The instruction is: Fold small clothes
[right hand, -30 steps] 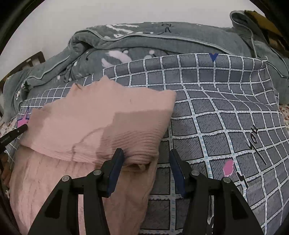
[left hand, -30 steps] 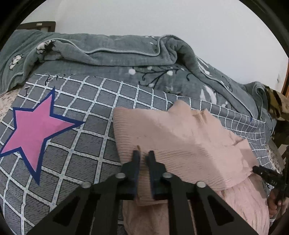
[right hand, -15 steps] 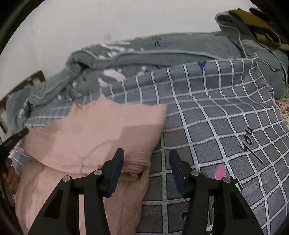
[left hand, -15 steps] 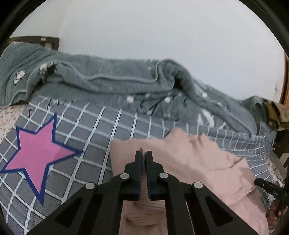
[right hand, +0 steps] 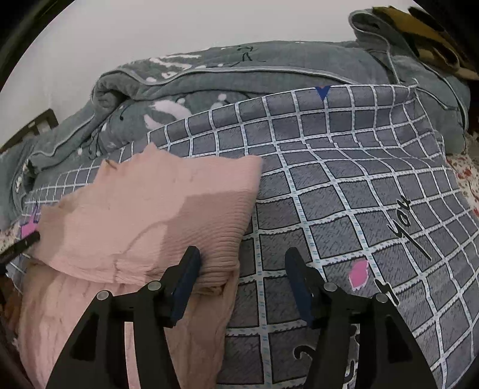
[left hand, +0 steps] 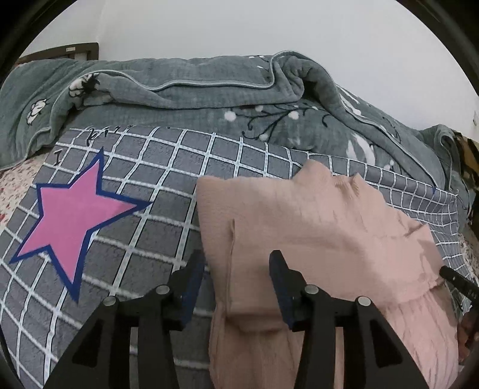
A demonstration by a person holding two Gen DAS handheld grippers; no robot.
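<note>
my left gripper [left hand: 236, 284] was pinched tight a second ago; now its jaws are opening, and the near left edge of the pink sweater [left hand: 299, 227] sits between them, no pad pressing on it. my right gripper [right hand: 242, 278] had a medium gap already and its jaws are opening a little more. its left finger [right hand: 187, 275] is at the near right corner of the folded part; i can't tell if it touches. nothing is gripped.

i read this as the release after a fold. the upper layer now lies flat over the lower knit, its near edge draped just ahead of both tools. a cable-knit part pokes out toward me, under the fold, so i judge the fold is set but the garment is not yet compact. another fold is probably due.

the sweater rests on a grey checked blanket [left hand: 155, 179] with white grid lines. a pink star [left hand: 69, 215] lies well left of the sweater in the left view; script lettering [right hand: 401, 215] shows to the right in the right view. beyond that, a rumpled grey-green quilt [left hand: 185, 89] with floral print is heaped along the far side. a dark wooden frame [left hand: 80, 49] peeks out at far left, a brown patterned cloth [right hand: 425, 33] at far right. a plain pale wall [left hand: 239, 27] lies behind.
</note>
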